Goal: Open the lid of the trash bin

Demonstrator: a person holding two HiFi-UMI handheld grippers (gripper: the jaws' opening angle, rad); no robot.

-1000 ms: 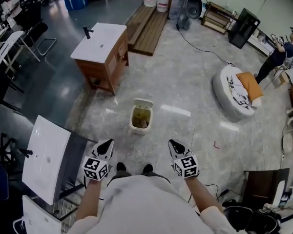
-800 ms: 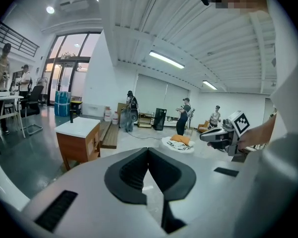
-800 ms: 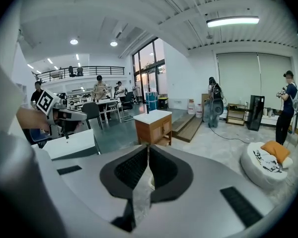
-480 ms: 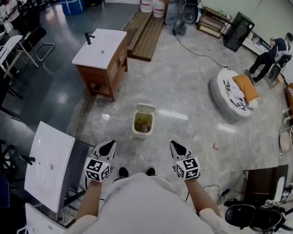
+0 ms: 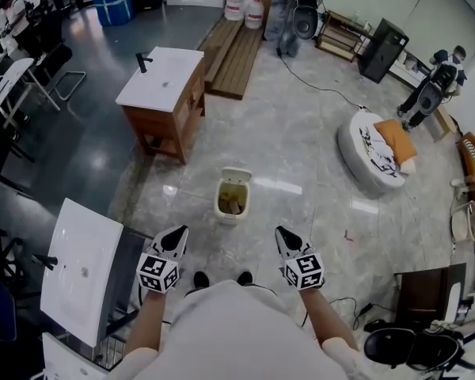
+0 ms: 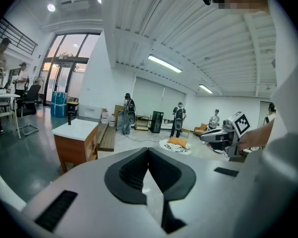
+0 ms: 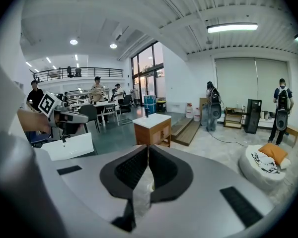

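Both pairs of jaws are pressed together, tip to tip, with nothing pinched. In the head view the left gripper (image 5: 176, 234) and the right gripper (image 5: 283, 234) are held side by side, low and near the holder's body, each pointing far. The cream trash bin (image 5: 232, 198) stands on the pale marble floor (image 5: 301, 133) just beyond them, between their lines. Its lid (image 5: 236, 174) is up and tipped back on the far edge. Only bare floor lies between the jaws and the bin.

Far left stands a wooden cabinet (image 5: 162, 93) with a white top and a black tap (image 5: 142, 60). A white slab (image 5: 79, 267) leans near left. A round cushion (image 5: 372, 157) with an orange pillow (image 5: 397, 139) lies right, and a person (image 5: 429, 85) stands beyond it. A black cable (image 5: 324, 85) trails across the far floor.

Something brownish fills the bin, too small to identify. Each gripper's own view has its body covering the bin. Labels on the far jugs (image 5: 245, 5) are too small to read.
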